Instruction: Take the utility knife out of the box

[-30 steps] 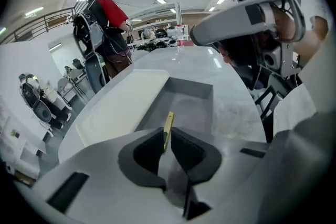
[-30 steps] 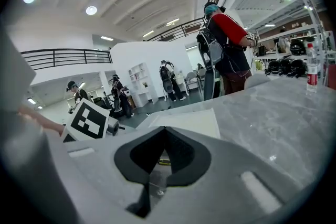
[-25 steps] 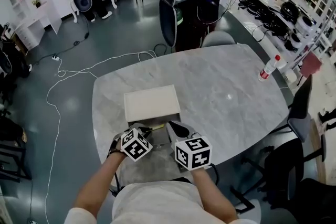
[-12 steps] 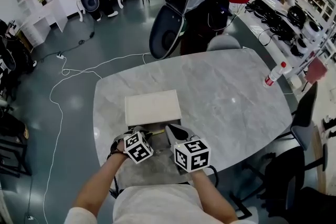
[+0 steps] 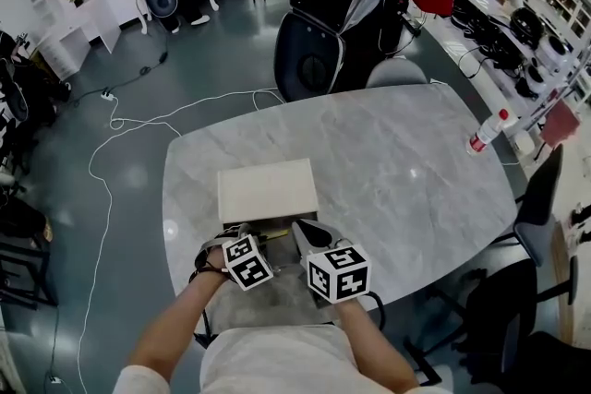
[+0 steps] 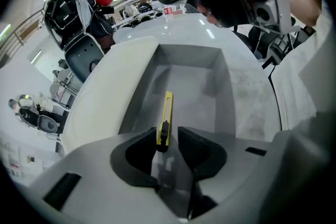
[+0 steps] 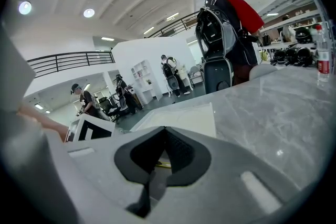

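A white box (image 5: 268,189) lies on the marble table (image 5: 406,180), with its drawer (image 6: 224,93) pulled out toward me. In the drawer lies the yellow utility knife (image 6: 167,112), lengthwise; it shows as a yellow sliver (image 5: 273,235) in the head view. My left gripper (image 6: 167,137) is open, its jaws either side of the knife's near black end; the end lies against the left jaw, with a gap to the right one. The left gripper (image 5: 247,235) is at the drawer's near left. Beside it my right gripper (image 5: 303,231) is shut (image 7: 165,132) with nothing held; the knife (image 7: 163,164) peeks below its pads.
A plastic bottle with a red label (image 5: 487,132) stands at the table's far right edge. A grey chair (image 5: 397,69) and a person carrying big black bags (image 5: 342,5) are just behind the table. The table's front edge runs under my forearms.
Both grippers stay at the drawer, the left shifted slightly. The person with the black bags has moved behind the table, and the head view has drifted a little.
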Motion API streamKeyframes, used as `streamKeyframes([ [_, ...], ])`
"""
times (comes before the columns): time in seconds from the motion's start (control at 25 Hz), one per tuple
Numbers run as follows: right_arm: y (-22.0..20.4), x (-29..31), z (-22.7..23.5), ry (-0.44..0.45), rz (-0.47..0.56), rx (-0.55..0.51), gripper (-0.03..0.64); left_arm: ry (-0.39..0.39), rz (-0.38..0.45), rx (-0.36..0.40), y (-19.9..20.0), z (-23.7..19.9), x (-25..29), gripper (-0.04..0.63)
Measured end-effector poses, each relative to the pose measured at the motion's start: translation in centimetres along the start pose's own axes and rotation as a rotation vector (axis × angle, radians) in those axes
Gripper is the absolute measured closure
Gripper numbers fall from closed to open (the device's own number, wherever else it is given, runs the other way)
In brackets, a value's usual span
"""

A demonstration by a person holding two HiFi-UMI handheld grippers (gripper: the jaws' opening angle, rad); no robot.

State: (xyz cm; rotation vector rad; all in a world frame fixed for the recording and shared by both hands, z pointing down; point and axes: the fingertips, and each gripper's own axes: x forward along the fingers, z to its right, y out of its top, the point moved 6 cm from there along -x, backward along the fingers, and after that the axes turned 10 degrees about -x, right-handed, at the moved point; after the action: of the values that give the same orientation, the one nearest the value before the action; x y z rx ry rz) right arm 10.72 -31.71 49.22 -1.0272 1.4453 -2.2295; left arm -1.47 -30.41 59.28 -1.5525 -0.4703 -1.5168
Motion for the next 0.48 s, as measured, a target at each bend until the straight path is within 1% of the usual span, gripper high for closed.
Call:
streamKeyframes([
  [0.2, 0.0, 0.1, 0.3, 0.003, 0.000, 0.011, 0.612, 0.040, -0.033, 0.043, 0.6, -0.5, 0.7, 0.491],
  [0.36, -0.4, -0.2, 0.9, -0.007, -0.004, 0.021, 0.612, 0.012, -0.070, 0.055, 0.8, -0.4, 1.3, 0.491],
  [0.48, -0.5, -0.4, 1.4, -0.020, -0.005, 0.031, 0.612, -0.027, -0.079, 0.044, 0.9, -0.4, 1.4, 0.497],
])
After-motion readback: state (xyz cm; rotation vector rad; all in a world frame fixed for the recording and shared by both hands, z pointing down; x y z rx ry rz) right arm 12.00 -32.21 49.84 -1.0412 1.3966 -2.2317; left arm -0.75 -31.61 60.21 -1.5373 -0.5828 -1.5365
